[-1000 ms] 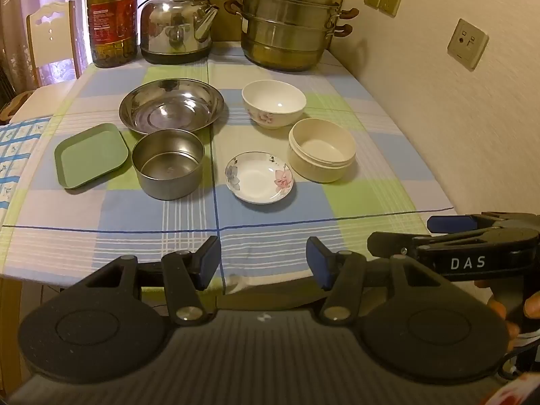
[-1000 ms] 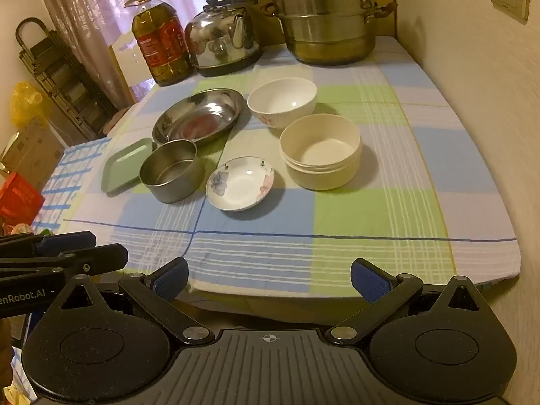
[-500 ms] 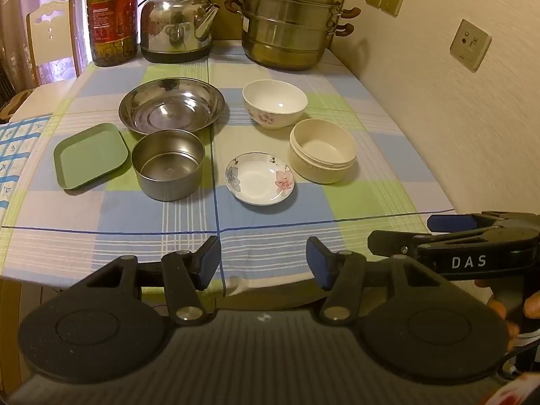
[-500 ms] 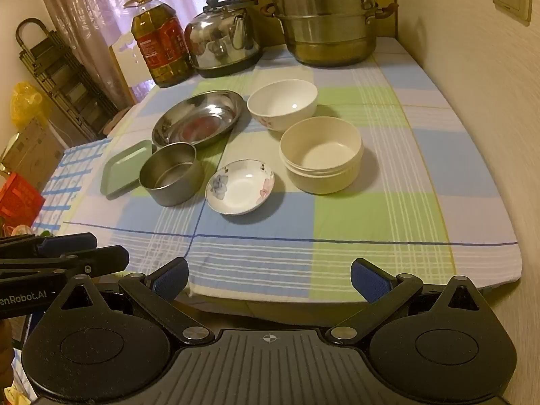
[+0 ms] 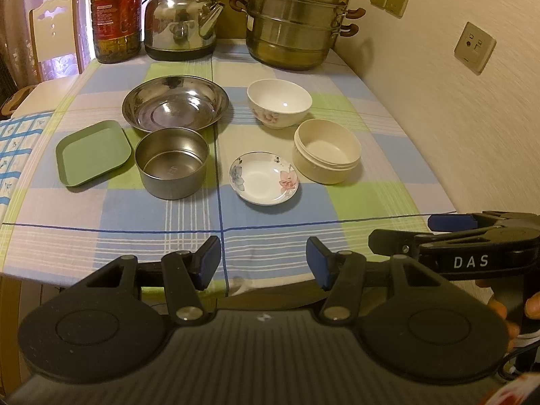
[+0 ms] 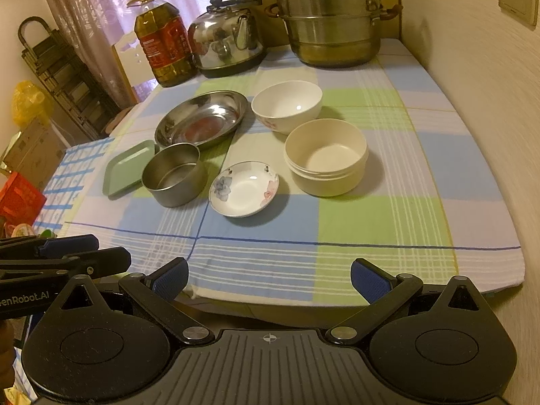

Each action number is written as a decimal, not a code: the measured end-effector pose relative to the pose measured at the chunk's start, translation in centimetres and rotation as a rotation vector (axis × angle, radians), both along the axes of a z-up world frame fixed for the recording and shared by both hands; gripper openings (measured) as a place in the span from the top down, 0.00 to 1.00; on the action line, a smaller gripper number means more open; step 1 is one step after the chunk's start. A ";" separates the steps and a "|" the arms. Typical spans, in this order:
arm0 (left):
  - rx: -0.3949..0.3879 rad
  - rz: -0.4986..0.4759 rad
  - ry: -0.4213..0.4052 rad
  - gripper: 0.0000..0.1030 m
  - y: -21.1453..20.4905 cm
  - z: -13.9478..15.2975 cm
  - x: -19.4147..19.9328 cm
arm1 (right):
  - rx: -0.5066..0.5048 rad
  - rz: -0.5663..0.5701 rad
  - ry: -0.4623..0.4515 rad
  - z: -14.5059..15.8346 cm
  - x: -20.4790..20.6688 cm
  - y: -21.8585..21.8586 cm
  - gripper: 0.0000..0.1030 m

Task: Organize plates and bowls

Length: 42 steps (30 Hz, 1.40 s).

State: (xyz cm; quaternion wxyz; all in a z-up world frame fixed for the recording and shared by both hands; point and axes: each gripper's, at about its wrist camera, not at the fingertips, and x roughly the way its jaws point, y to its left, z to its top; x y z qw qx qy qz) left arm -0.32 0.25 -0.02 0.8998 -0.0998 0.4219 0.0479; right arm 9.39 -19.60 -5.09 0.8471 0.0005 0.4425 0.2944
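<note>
Six dishes sit on the checked tablecloth: a wide steel plate (image 5: 175, 104), a green square plate (image 5: 92, 152), a straight-sided steel bowl (image 5: 172, 162), a white flowered bowl (image 5: 278, 103), a cream bowl (image 5: 326, 150) and a small flowered saucer (image 5: 264, 178). The same steel bowl (image 6: 173, 173), saucer (image 6: 243, 188) and cream bowl (image 6: 325, 157) show in the right wrist view. My left gripper (image 5: 263, 263) hangs open over the table's near edge, nothing between its blue pads. My right gripper (image 6: 269, 278) is open too, also at the near edge and holding nothing.
At the back stand an oil bottle (image 5: 116, 17), a steel kettle (image 5: 182, 27) and a stacked steamer pot (image 5: 297, 23). A wall with sockets (image 5: 474, 47) runs along the table's right side. A chair (image 5: 55, 33) and a rack (image 6: 57, 77) stand to the left.
</note>
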 end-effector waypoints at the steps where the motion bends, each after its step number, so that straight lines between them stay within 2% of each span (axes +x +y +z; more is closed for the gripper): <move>1: -0.001 0.000 0.001 0.48 0.0 0.0 0.0 | 0.000 0.000 0.000 0.0 0.0 0.0 0.01; 42: -0.011 0.002 0.001 0.48 0.5 -0.1 0.1 | 0.000 0.001 -0.004 0.0 -0.1 0.4 0.01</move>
